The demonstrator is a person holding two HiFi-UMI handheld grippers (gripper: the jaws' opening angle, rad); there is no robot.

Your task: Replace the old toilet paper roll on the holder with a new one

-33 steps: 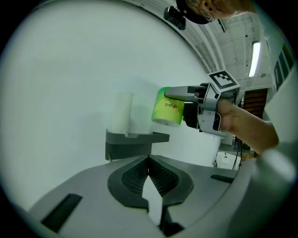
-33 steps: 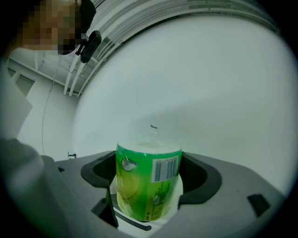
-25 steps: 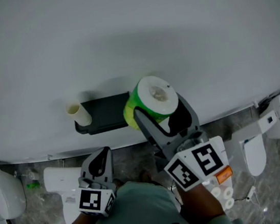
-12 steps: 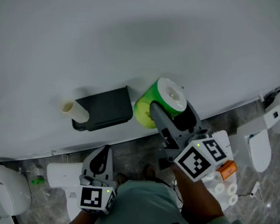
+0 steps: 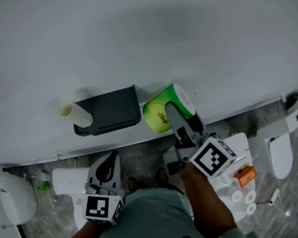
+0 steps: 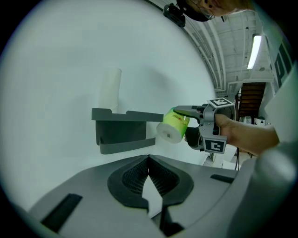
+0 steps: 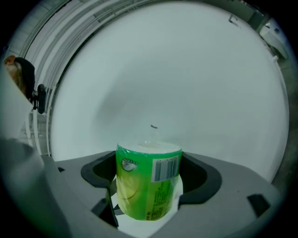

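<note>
- The place is a washroom-type room, and it looks more like a sanitary-ware display or test space than a home bathroom.
- A dark grey paper holder (image 5: 109, 111) is fixed to a plain white wall (image 5: 136, 29).
- Several white ceramic fixtures (image 5: 11, 198) stand apart on a grey marbled floor (image 5: 144, 163).
- A tube light (image 6: 255, 46) runs along a ribbed ceiling (image 6: 228, 28).

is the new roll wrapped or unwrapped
Wrapped: green printed film with a barcode covers the new roll, which the right tool grips.
</note>
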